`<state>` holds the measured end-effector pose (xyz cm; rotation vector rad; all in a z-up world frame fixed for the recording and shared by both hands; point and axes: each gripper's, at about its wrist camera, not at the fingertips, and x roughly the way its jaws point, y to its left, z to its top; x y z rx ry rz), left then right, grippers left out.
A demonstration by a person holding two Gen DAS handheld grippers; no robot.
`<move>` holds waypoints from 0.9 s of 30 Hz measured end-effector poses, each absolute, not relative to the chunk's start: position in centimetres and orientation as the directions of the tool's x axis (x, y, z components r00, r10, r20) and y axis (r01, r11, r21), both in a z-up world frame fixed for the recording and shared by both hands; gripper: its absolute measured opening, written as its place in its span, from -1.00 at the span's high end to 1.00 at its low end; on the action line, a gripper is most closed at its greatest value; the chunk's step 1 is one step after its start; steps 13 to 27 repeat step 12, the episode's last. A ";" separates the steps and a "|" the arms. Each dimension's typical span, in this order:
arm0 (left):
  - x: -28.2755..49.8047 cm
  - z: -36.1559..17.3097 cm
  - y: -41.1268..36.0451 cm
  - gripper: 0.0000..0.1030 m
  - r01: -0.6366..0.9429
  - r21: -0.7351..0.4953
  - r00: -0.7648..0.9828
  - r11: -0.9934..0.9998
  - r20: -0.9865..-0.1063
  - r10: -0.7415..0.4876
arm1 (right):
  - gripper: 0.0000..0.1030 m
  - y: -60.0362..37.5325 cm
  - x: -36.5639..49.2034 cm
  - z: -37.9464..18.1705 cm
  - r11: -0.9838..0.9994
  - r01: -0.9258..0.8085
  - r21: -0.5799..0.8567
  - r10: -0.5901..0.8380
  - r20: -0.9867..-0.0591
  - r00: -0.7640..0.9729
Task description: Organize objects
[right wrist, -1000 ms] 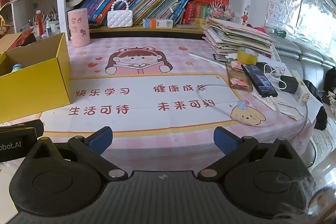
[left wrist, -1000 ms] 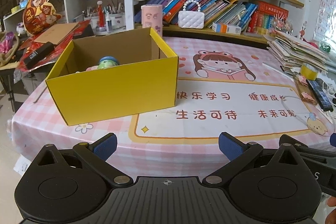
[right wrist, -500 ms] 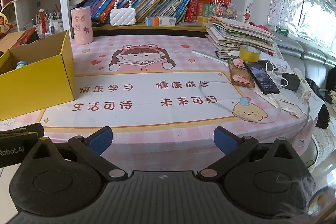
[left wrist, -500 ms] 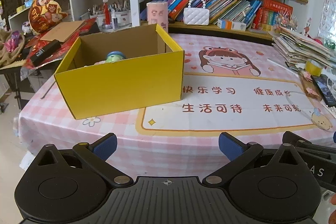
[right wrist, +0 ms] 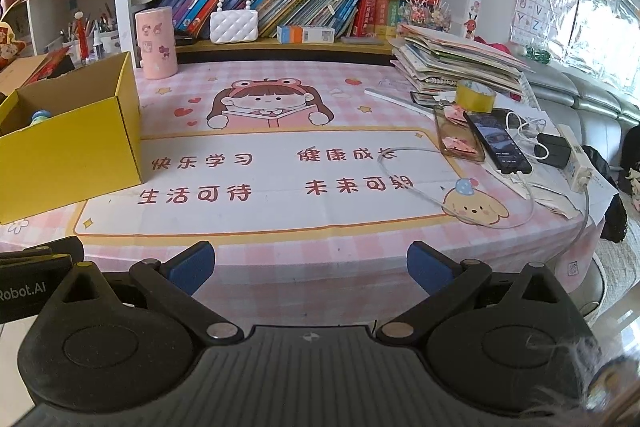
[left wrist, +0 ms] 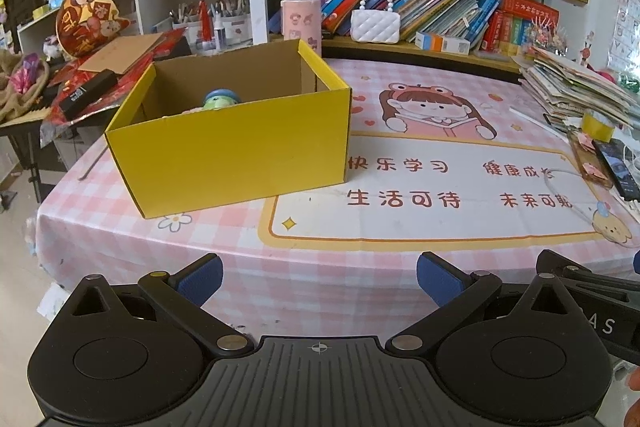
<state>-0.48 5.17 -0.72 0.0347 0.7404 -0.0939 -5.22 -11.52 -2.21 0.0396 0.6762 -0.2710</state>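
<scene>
A pink checked cloth (right wrist: 280, 259) covers the table. It has a picture of a girl (right wrist: 268, 103) reading. At the back stands a pink cup (right wrist: 156, 43), and near it a white bag (right wrist: 234, 25) sits on the shelf by rows of books (right wrist: 280, 1). On the right is a pile of papers (right wrist: 452, 67) with yellow tape (right wrist: 476, 97) just beside it. A phone (right wrist: 500, 143) lies near them, with a white cord (right wrist: 460, 203) plugged in.

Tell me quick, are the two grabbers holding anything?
Left gripper: open, holding nothing.
Right gripper: open, holding nothing.
</scene>
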 end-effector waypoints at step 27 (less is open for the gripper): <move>0.0 -0.8 5.5 -1.00 0.073 -0.002 0.732 0.997 -0.679 -0.055 | -1.00 -11.3 -4.4 -2.3 0.969 0.241 -0.048 -0.216 -0.630 0.746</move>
